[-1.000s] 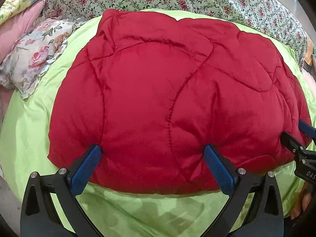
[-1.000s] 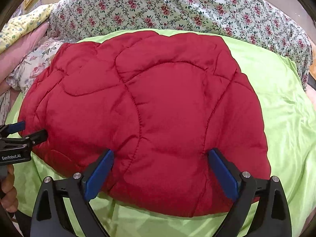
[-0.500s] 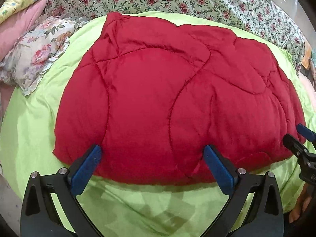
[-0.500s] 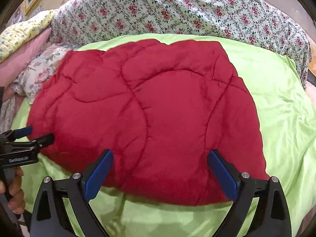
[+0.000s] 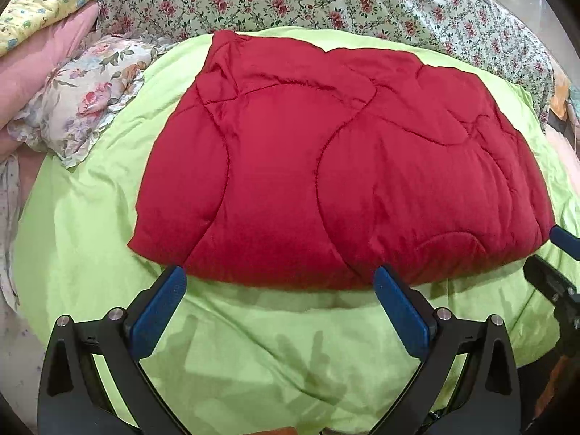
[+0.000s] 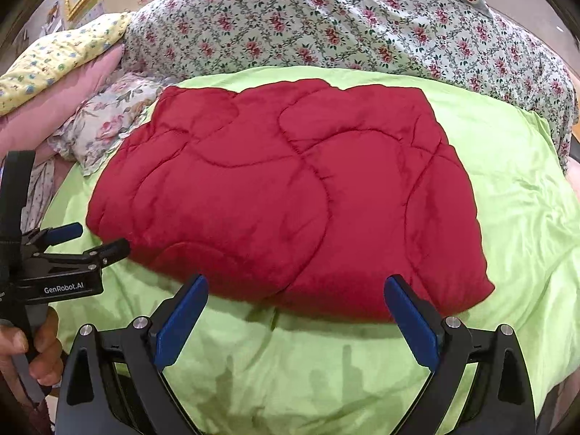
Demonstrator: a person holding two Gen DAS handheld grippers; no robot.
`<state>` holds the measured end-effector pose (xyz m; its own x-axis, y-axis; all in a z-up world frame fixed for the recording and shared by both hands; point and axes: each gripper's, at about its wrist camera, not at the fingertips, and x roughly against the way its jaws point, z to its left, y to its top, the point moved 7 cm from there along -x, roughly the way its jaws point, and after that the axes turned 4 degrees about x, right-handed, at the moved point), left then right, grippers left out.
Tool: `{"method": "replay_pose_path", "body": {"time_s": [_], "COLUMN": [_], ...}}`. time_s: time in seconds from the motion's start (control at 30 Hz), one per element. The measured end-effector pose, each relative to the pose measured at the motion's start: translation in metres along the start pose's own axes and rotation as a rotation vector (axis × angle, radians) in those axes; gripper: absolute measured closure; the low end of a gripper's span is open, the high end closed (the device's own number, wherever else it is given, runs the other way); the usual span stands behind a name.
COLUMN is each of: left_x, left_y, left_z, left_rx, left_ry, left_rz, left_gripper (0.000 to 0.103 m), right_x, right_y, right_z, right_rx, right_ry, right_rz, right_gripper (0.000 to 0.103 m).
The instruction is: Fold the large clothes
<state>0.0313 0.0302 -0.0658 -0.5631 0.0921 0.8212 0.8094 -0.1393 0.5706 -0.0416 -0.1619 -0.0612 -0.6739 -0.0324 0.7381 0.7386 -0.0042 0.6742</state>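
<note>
A red quilted blanket (image 5: 326, 166) lies folded into a thick rectangle on the lime-green bed sheet (image 5: 253, 355); the right wrist view shows the same red blanket (image 6: 290, 195) on the sheet (image 6: 308, 369). My left gripper (image 5: 279, 290) is open, its blue pads just short of the blanket's near edge and holding nothing. My right gripper (image 6: 295, 302) is open too, a little back from the same near edge and empty. The left gripper (image 6: 88, 239) also shows from the side in the right wrist view, held by a hand (image 6: 32, 355).
A floral quilt (image 6: 326, 25) is bunched along the back of the bed. A rose-print pillow (image 5: 83, 101), a pink pillow (image 5: 32, 72) and a yellow flowered one (image 6: 54, 54) pile up at the left. The right gripper's tips (image 5: 554, 261) show at the far right.
Both grippers have pulled back toward me from the blanket's near edge. The pads that lay over the red fabric now sit over green sheet, and the whole blanket is in view.
</note>
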Motion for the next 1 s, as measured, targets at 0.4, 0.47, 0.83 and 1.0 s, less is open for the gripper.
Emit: {"method": "replay_pose_path", "body": {"time_s": [0.4,0.47,0.83,1.0], "left_x": [0.016,0.016,0.009,0.007], "left_y": [-0.006,-0.005,0.006,0.008], "left_z": [-0.011,-0.014,-0.021,-0.022], "left_rx": [-0.031,-0.032,-0.025,-0.023], "left_ry": [0.017,0.019,0.019,0.02], "left_rz": [-0.033,-0.035,-0.033,-0.03], "left_gripper": [0.0,0.0,0.0,0.0], "right_x": [0.015,0.012,-0.002,-0.005], "right_y": [-0.008,-0.007,0.001,0.003], "right_z": [0.008,0.007,0.003,0.001], "right_rx": [-0.034,-0.041,-0.055,-0.061], "right_ry": [-0.016,-0.02,-0.036,-0.034], "right_rz": [-0.029,-0.027,-0.017,-0.011], "right_gripper": [0.004,0.004,0.004,0.004]}}
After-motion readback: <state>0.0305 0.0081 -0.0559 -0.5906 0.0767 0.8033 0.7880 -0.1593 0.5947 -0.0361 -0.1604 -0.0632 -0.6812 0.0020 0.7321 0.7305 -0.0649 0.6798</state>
